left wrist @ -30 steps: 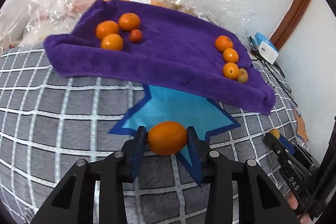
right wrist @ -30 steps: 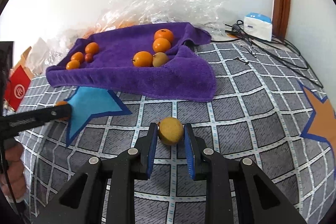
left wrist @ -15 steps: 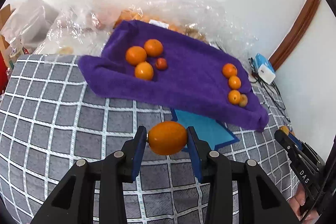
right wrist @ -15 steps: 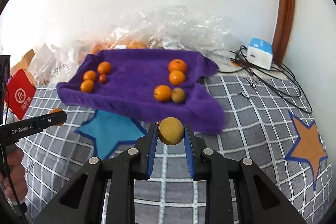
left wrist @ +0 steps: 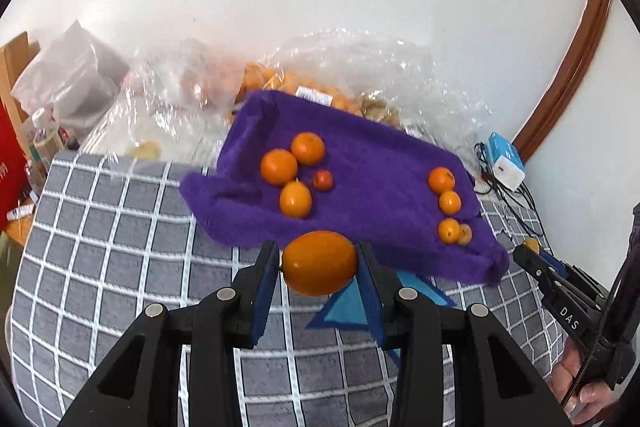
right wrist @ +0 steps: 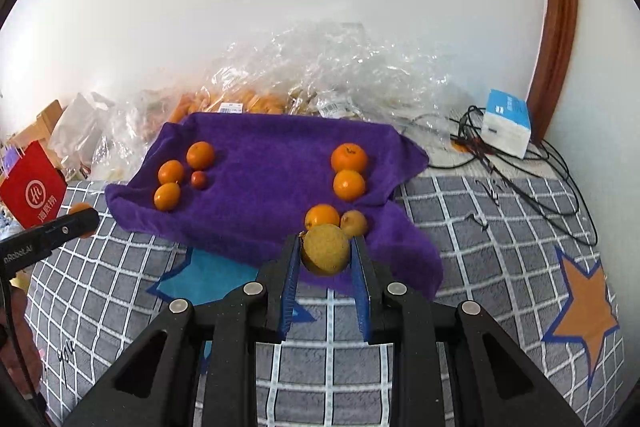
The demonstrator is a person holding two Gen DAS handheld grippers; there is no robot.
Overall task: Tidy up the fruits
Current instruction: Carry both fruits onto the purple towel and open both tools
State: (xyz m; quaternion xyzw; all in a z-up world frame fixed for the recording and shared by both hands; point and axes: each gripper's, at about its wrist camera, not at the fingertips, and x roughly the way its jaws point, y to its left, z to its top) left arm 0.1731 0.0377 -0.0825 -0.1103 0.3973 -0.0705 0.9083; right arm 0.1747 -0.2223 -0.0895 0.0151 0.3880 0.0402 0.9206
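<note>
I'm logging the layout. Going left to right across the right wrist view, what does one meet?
Red paper bag → small dark-red fruit → yellow-brown round fruit held in the right gripper → blue-and-white box → orange star patch.

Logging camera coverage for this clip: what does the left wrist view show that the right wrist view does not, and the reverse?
Only the left wrist view shows the orange whole, clamped in the left gripper. Only the right wrist view shows the orange star patch, the red bag in full, and the yellow-brown fruit whole in the right gripper. Both show the purple towel with two fruit groups, the plastic bags, the blue-and-white box and the checked cloth.
</note>
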